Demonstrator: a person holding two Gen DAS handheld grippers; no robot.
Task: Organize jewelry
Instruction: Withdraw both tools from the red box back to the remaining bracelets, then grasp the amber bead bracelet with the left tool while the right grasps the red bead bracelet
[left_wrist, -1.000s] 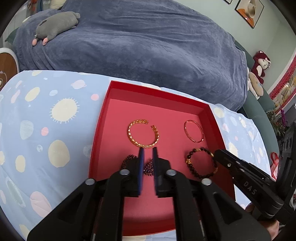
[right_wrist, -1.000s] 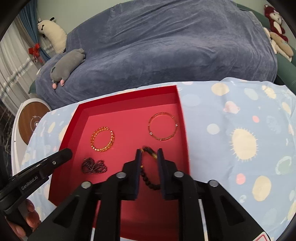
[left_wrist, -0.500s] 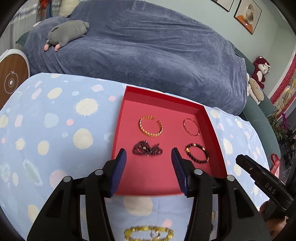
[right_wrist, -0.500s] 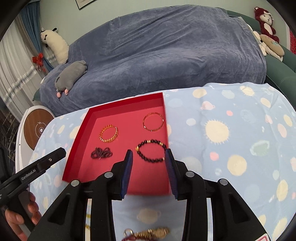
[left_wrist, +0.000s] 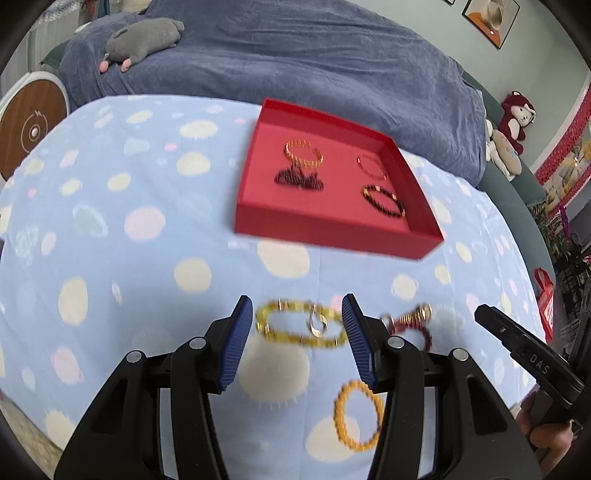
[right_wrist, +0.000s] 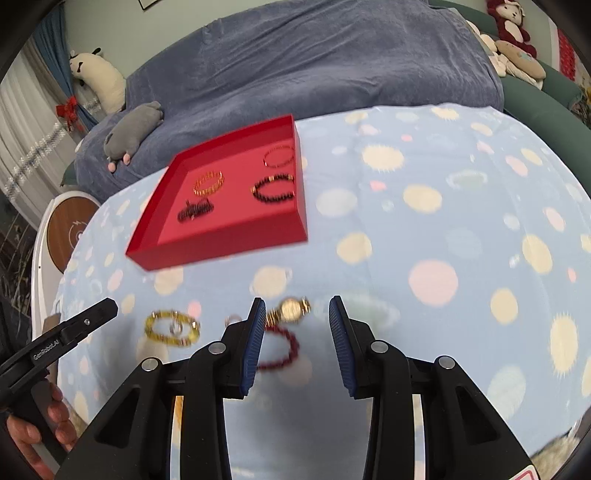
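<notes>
A red tray (left_wrist: 332, 229) (right_wrist: 229, 247) on the spotted cloth holds a gold bangle (left_wrist: 304, 154), a thin red bangle (left_wrist: 371, 167), a dark twisted bracelet (left_wrist: 298, 180) and a black bead bracelet (left_wrist: 383, 201). Nearer me, loose on the cloth, lie a yellow bead bracelet (left_wrist: 299, 328) (right_wrist: 171, 328), a gold watch (right_wrist: 291, 309), a dark red bracelet (right_wrist: 284, 350) and an orange bracelet (left_wrist: 358, 415). My left gripper (left_wrist: 297, 306) hangs open above the yellow bracelet. My right gripper (right_wrist: 296, 302) is open over the watch. Neither holds anything.
The blue cloth with pale spots (left_wrist: 147, 258) covers the table. Behind it a sofa lies under a dark blue blanket (left_wrist: 295, 55), with a grey plush toy (left_wrist: 144, 37) on it. A round wooden-topped device (left_wrist: 29, 129) stands at the left.
Both grippers have pulled back from the tray toward the near edge and opened. The dark twisted bracelet and the black bead bracelet stayed in the tray. Loose jewelry has come into view.
</notes>
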